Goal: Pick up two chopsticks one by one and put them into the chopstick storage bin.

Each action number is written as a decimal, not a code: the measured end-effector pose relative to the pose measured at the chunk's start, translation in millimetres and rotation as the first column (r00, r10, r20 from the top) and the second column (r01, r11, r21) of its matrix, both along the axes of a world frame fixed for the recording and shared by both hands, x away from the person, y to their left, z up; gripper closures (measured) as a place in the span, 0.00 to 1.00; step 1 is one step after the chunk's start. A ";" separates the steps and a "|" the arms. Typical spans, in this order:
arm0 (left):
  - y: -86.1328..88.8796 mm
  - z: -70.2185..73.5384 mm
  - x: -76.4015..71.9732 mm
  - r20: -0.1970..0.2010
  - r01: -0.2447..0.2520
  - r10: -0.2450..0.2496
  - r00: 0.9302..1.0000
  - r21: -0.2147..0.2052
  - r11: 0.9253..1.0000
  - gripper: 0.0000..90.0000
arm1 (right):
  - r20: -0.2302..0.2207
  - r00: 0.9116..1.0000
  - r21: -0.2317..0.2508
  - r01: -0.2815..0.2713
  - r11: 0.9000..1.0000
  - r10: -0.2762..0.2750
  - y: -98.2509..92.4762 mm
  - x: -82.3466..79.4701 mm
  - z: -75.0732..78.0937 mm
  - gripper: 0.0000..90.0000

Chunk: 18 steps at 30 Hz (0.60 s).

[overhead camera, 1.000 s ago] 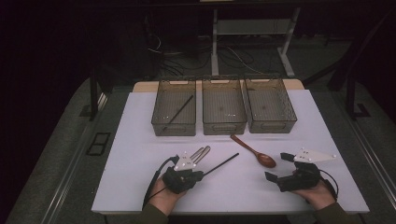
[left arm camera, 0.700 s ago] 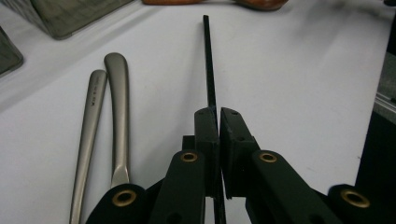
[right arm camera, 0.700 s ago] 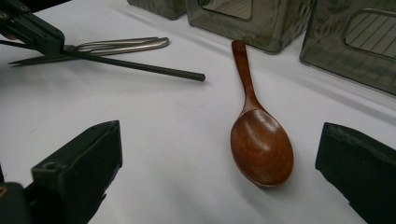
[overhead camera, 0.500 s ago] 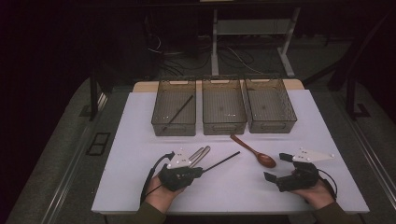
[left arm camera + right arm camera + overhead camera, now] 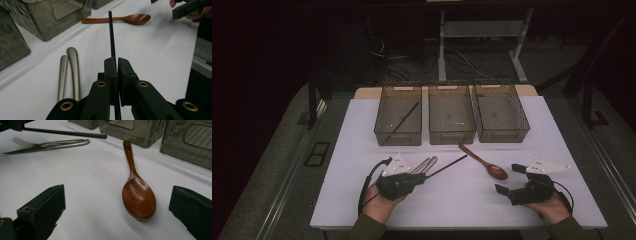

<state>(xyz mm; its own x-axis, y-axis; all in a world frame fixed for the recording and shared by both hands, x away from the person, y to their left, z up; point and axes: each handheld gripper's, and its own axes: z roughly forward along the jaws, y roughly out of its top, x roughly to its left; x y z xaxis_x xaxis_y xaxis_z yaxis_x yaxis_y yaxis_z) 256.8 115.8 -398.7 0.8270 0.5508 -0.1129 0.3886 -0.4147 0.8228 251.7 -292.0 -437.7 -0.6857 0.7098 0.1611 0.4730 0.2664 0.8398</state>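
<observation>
**Left gripper clamped on black chopstick; right gripper open before wooden spoon**

Left gripper (image 5: 424,176): jaws closed together on a thin black chopstick (image 5: 111,37). In the left gripper view the stick runs straight out from between the fingertips, its far end reaching toward the wooden spoon (image 5: 120,19). In the high view the stick (image 5: 447,166) slants away from the fingertips toward the middle bin (image 5: 451,136).

Just to the left of the left fingers, in their own view, lie two metal handles (image 5: 68,72) side by side on the white table (image 5: 160,57), close to the fingers but not touching them. The right gripper view shows these as a fork and a knife (image 5: 50,145), lying together.

Right gripper (image 5: 117,205): jaws stand wide apart, holding nothing. The wooden spoon (image 5: 137,192) lies flat on the table between and just ahead of the fingertips, bowl nearest them and nearer the right-hand finger, handle pointing away toward the bins. Neither finger touches it.

In the high view three clear bins stand in a row beyond both grippers. The left bin (image 5: 398,137) holds a second black chopstick (image 5: 403,120), lying diagonally. Whether the right bin (image 5: 502,134) holds anything I cannot tell.
</observation>
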 end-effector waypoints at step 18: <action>36.9 22.6 19.8 0.058 -0.103 0.106 0.993 -0.060 0.993 0.96 | 0.000 1.000 -0.004 0.002 1.000 -0.002 0.2 0.1 -0.3 0.01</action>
